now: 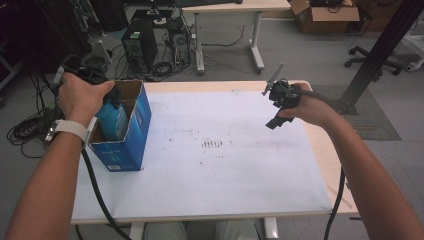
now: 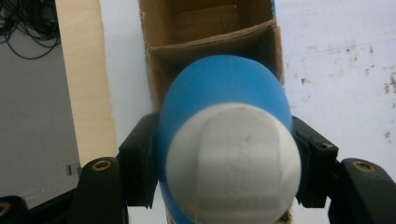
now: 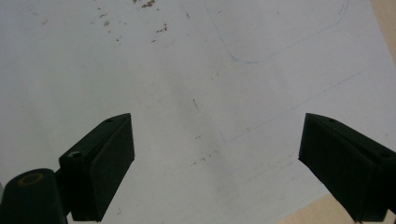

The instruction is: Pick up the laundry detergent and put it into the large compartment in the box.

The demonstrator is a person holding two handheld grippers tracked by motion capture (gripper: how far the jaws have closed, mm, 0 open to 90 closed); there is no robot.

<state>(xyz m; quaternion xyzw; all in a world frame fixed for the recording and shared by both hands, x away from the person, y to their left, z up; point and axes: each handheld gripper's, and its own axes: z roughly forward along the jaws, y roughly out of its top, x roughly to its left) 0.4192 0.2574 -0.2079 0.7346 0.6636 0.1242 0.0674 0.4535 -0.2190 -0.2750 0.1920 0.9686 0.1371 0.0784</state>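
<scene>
Bottle (image 2: 224,154) — blue body, white cap — sits partly inside the open box (image 1: 134,131) at the table's (image 1: 225,175) left edge, cap end up. Left gripper (image 2: 226,163) clenches it from both sides near the cap; a grip that high probably suits lowering it between the flaps. Right gripper (image 3: 215,163) hangs released over bare tabletop, well apart — likely kept clear of the box.

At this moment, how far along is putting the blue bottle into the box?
Done: the left claw is shut on the blue bottle, and the bottle is partly inside the open blue carton. In hand: lowering it in. Left: seating it and letting go. The right claw hangs open above the white tabletop.
</scene>
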